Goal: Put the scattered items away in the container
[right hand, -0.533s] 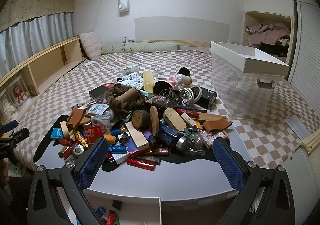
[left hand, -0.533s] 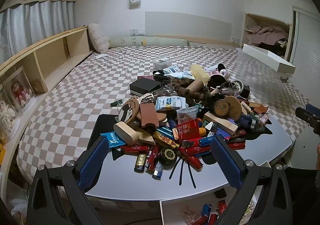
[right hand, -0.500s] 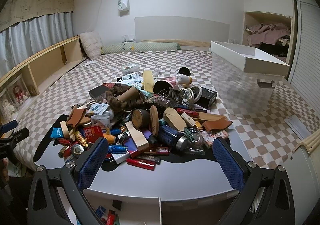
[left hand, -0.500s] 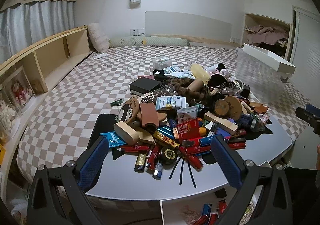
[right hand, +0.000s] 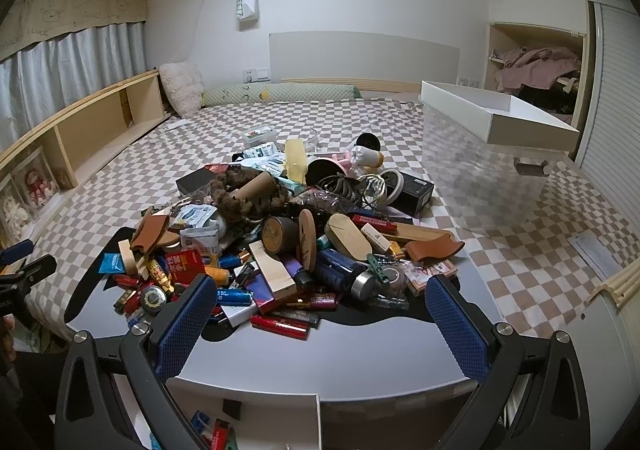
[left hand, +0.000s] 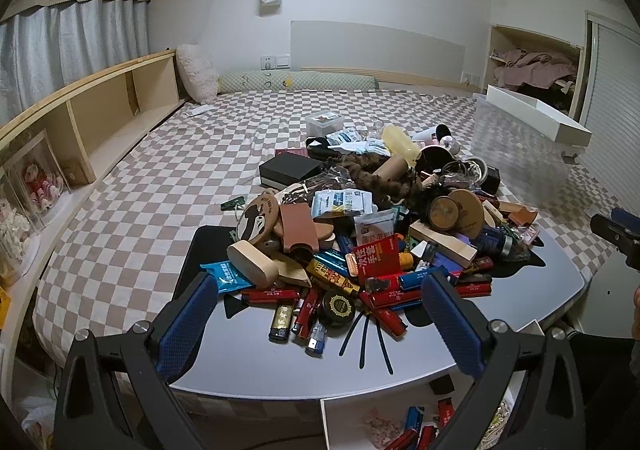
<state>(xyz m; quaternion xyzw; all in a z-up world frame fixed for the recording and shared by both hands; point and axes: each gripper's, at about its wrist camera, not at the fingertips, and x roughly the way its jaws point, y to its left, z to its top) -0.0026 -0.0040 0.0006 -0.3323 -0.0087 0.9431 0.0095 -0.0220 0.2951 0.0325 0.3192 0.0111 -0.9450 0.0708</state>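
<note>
Hovering over a gray table (left hand: 280, 366), the left gripper (left hand: 320, 286) has its blue fingers (left hand: 188, 314) spread wide with nothing between them. The right gripper (right hand: 320, 286) is spread wide too and holds nothing. Just ahead of both lies a big pile of scattered items (left hand: 372, 234): red lighters (left hand: 384, 318), a wooden block (right hand: 272, 270), a brown furry thing (right hand: 240, 202), a cardboard tube (left hand: 392, 170) and a black box (left hand: 290, 170). Below the left gripper, by the table's near edge, sits a white container (left hand: 332, 426) with a few lighters inside. Far ahead and to the right of the right gripper stands a clear bin (right hand: 480, 170) on the checkered bed (left hand: 140, 190).
</note>
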